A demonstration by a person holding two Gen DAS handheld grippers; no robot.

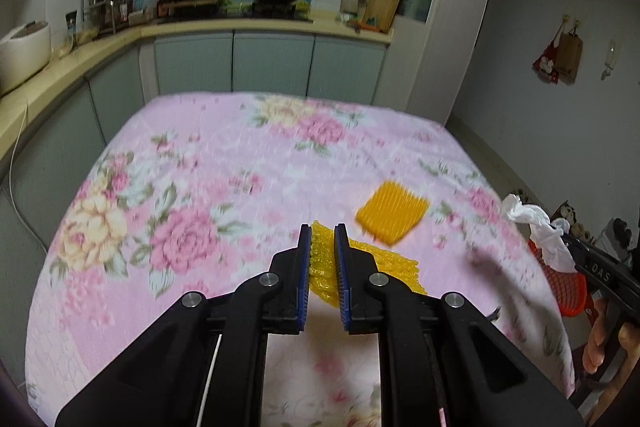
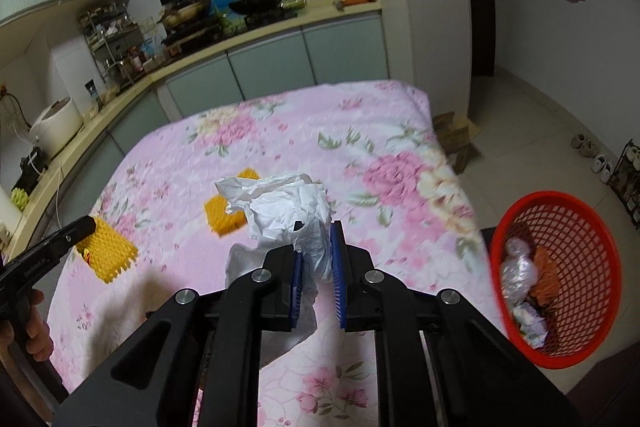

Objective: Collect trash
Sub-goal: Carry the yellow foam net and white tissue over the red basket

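Note:
My left gripper (image 1: pixel 323 231) is shut on a yellow foam net sleeve (image 1: pixel 384 267), held just above the pink floral tablecloth (image 1: pixel 180 167); it also shows in the right wrist view (image 2: pixel 108 253). A second orange-yellow net piece (image 1: pixel 392 217) lies on the cloth just beyond it, also seen in the right wrist view (image 2: pixel 224 215). My right gripper (image 2: pixel 316 233) is shut on a crumpled white paper wad (image 2: pixel 288 211), seen at the table's right edge in the left wrist view (image 1: pixel 540 231). A red mesh basket (image 2: pixel 560 279) holding several pieces of trash stands low at the right of the table.
A kitchen counter (image 1: pixel 260 25) with stove, wok and rice cooker (image 1: pixel 24 51) runs behind and left of the table. A cardboard box (image 2: pixel 456 139) and shoes (image 2: pixel 592 151) sit on the tiled floor at the right.

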